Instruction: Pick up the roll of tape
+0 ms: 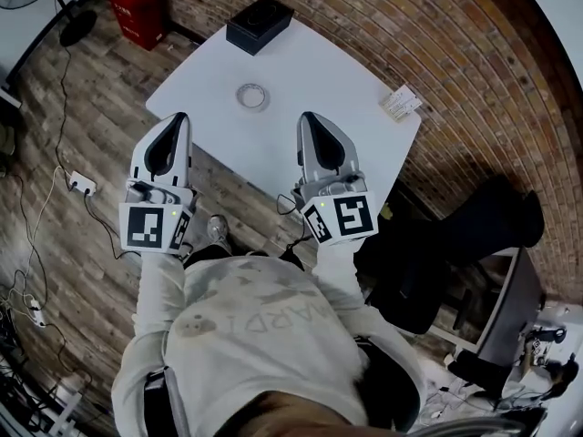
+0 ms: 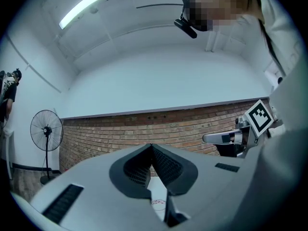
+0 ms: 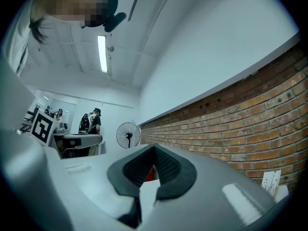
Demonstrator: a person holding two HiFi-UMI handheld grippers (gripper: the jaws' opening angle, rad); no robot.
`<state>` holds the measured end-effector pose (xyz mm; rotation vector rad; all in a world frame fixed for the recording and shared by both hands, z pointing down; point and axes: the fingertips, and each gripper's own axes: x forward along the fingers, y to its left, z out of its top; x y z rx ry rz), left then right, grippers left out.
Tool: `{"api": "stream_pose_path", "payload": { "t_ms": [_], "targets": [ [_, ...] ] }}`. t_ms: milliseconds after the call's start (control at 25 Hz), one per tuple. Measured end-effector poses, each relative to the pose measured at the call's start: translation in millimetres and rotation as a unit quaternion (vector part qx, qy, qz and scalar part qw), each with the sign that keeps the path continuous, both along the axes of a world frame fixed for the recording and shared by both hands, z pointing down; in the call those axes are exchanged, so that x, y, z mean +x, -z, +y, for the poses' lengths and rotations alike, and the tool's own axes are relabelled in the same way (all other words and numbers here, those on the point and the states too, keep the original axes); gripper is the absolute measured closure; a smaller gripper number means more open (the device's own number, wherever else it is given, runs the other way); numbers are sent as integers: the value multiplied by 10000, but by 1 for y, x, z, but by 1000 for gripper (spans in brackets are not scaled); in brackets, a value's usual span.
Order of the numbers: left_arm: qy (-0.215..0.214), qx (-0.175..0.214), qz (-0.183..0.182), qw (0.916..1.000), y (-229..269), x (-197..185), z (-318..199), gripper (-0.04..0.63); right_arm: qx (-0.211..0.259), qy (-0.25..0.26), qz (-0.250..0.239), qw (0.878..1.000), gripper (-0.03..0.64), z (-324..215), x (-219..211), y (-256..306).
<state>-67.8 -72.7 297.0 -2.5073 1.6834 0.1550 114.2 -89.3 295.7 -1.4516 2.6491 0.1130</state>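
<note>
The roll of tape (image 1: 253, 96), a thin clear ring, lies flat near the middle of the white table (image 1: 337, 80). My left gripper (image 1: 178, 116) hovers at the table's near-left edge, short of the roll and to its left. The right gripper (image 1: 308, 116) is over the table's near part, to the roll's right. Neither touches it. In the left gripper view the jaws (image 2: 151, 146) meet at their tips with nothing between, and the roll (image 2: 158, 203) shows faintly below them. The right gripper view shows its jaws (image 3: 154, 148) closed and empty.
A black box (image 1: 260, 24) sits at the table's far end and a paper card (image 1: 401, 104) at its right edge. A red case (image 1: 137, 7), cables and a power strip (image 1: 82, 183) lie on the wooden floor at left. A brick wall runs behind the table.
</note>
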Motion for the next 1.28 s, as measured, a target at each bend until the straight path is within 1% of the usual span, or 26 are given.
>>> {"api": "stream_pose_path", "payload": {
  "t_ms": [320, 600, 760, 960, 1160, 1280],
  "targets": [
    [-250, -29, 22, 9997, -3, -37, -50, 589, -66, -224, 79, 9997, 606, -41, -37, -4],
    [-527, -12, 29, 9986, -6, -69, -83, 589, -303, -490, 124, 9983, 606, -72, -66, -15],
    [-659, -34, 36, 9978, -11, -82, -99, 589, -620, -597, 139, 9962, 606, -92, -77, -28],
    [-703, -82, 109, 9974, -17, -93, -116, 589, -1049, -663, 297, 9918, 606, -116, -85, -48],
    [-693, -234, 131, 9972, -28, -96, -131, 589, -1612, -561, 426, 9844, 606, -143, -90, -80],
    [-631, -319, 79, 9975, -35, -98, -141, 589, -1945, -478, 570, 9781, 606, -160, -95, -103]
  ]
}}
